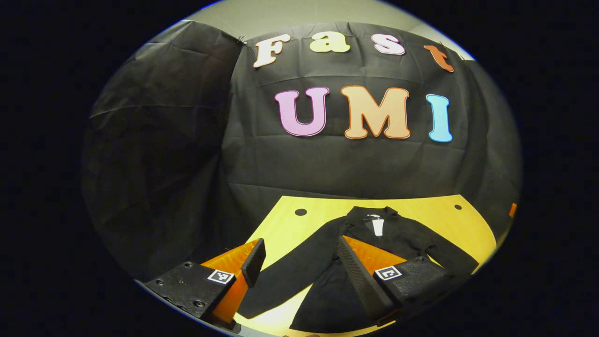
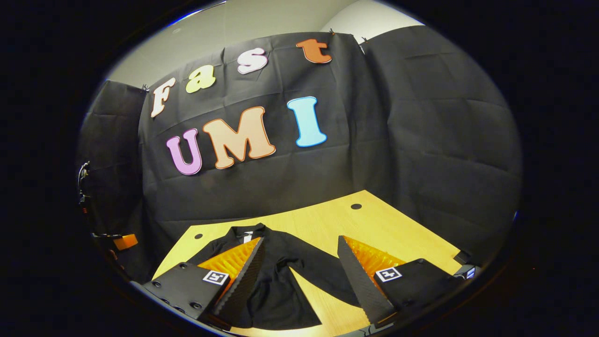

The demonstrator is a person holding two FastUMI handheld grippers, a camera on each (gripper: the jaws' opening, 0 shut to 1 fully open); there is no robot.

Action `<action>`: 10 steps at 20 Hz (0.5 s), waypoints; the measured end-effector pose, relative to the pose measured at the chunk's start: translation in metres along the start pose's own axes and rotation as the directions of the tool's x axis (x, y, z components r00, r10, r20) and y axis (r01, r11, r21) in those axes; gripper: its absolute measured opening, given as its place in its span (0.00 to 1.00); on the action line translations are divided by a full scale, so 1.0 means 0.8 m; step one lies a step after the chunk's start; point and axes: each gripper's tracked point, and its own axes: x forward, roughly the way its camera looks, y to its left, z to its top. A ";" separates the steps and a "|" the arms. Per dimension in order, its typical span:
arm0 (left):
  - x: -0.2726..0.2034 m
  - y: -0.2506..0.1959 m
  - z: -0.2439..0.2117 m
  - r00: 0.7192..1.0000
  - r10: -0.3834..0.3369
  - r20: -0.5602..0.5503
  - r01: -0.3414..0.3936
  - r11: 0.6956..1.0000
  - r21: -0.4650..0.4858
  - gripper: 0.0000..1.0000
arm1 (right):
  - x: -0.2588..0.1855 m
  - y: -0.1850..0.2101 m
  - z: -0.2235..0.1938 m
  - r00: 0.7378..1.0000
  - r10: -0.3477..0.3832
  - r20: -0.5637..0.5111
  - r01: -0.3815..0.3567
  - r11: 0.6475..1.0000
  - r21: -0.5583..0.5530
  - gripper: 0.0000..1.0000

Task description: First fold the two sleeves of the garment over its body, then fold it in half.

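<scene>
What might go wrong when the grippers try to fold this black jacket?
1. The garment lies near the table front edge, so a tug on a sleeve might drag it off.
2. Black cloth on black cloth: the left sleeve is hard to tell from the body where they meet, so the open left gripper may pinch two layers.
3. The right sleeve lies angled out; the open right gripper may fold it crooked.

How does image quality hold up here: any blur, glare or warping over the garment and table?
Left gripper view: sharp, no motion blur; the black garment reads as a flat dark mass with little fold detail; the table is evenly lit, its far edge bowed by the fisheye. Right gripper view: also sharp; table lit without hard glare; garment similarly dark.
</scene>
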 end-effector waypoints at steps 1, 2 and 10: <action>0.000 -0.002 0.001 1.000 -0.005 0.001 0.005 1.000 0.003 1.00 | 0.001 -0.003 0.000 1.000 -0.005 0.000 0.005 1.000 0.004 1.00; -0.001 -0.004 0.000 1.000 -0.010 0.003 0.010 1.000 0.004 1.00 | 0.001 -0.007 -0.002 1.000 -0.011 -0.002 0.011 1.000 0.006 1.00; -0.002 -0.001 -0.002 1.000 0.000 -0.001 0.000 1.000 -0.006 0.93 | 0.008 -0.051 -0.016 0.996 -0.090 -0.027 0.090 0.996 -0.001 0.97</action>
